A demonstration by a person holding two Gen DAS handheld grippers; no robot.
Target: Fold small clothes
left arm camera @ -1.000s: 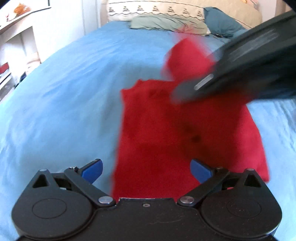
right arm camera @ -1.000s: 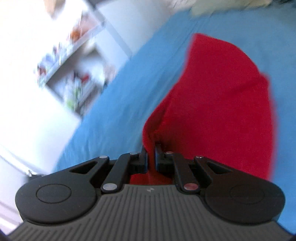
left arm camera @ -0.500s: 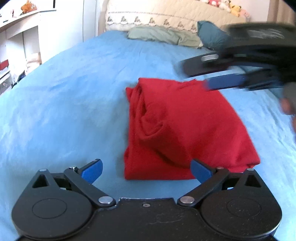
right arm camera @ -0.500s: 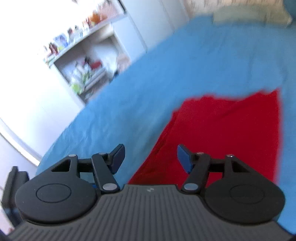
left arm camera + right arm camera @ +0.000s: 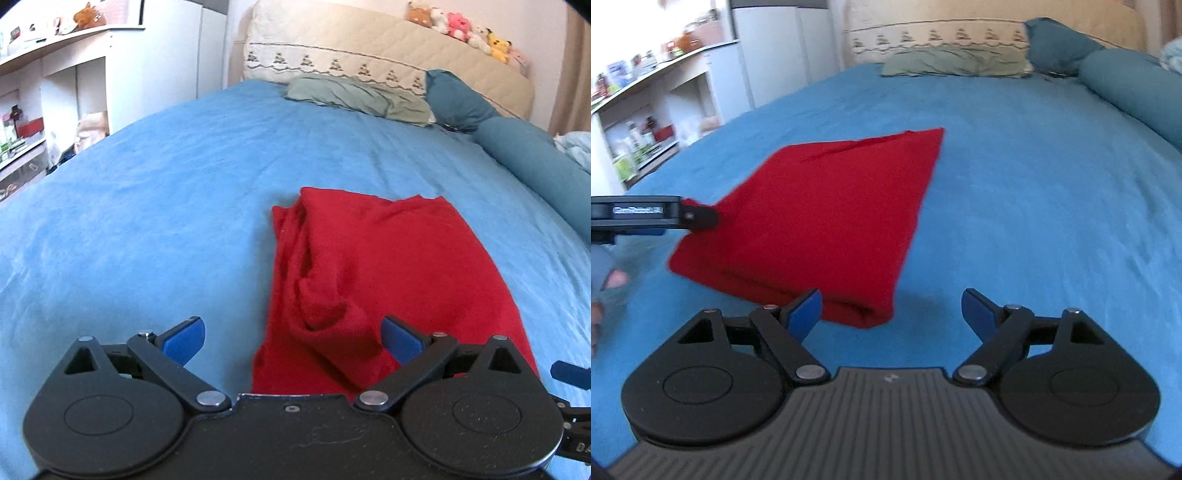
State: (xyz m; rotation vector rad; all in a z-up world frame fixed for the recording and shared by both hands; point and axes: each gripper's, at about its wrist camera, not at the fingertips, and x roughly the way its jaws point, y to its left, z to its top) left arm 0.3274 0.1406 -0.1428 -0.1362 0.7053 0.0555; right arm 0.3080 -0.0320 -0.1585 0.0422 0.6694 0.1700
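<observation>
Blue bed sheet (image 5: 155,206) was seen under a folded red garment (image 5: 388,266); left claw (image 5: 291,338) and right claw (image 5: 892,308) were spread wide, nothing gripped.

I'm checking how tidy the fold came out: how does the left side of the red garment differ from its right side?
In the left wrist view, the left side of the red garment is bunched into ridges and a loose pocket of cloth, while the right side lies smooth and flat. The left edge looks thick and layered; the right edge runs as one clean line. Both sides rest on the blue bedsheet, and neither the left gripper nor the right gripper holds them.
</observation>
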